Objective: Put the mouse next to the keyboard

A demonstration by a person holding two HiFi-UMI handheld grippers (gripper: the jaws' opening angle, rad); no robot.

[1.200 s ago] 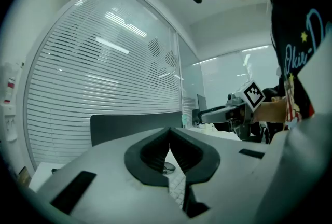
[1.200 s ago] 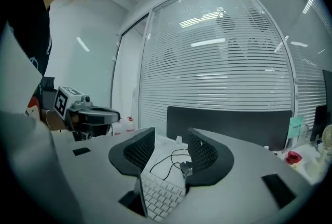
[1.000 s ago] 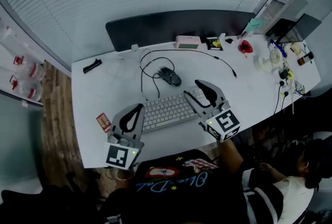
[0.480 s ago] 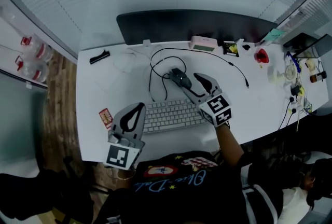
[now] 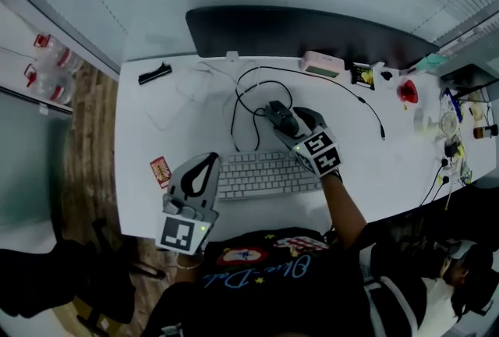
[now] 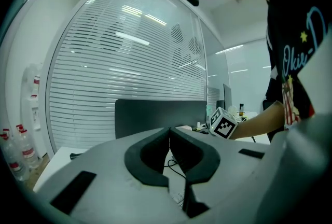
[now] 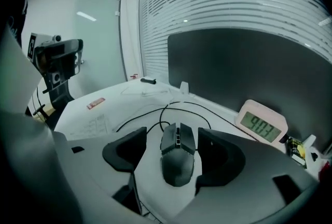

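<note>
A dark wired mouse point(image 5: 278, 114) lies on the white desk point(image 5: 156, 125), behind the right half of the white keyboard point(image 5: 261, 175). My right gripper point(image 5: 291, 122) reaches over the keyboard's far right corner and straddles the mouse. In the right gripper view the mouse point(image 7: 177, 158) sits between the jaws, which are opening, with a gap on each side and neither pad pressing on it. My left gripper point(image 5: 204, 165) hovers at the keyboard's left end. In the left gripper view it point(image 6: 169, 134) is shut with nothing held.
The mouse cable point(image 5: 253, 97) loops across the desk behind the keyboard. A dark monitor point(image 5: 304, 31) stands at the back, with a pink clock point(image 5: 321, 64) before it. A red card point(image 5: 160, 170) lies at the left, a black clip point(image 5: 154, 73) far left, clutter point(image 5: 448, 121) far right.
My right gripper has moved from the keyboard's right end forward to the mouse, and its jaws have widened around it. The left gripper has stayed in place.
</note>
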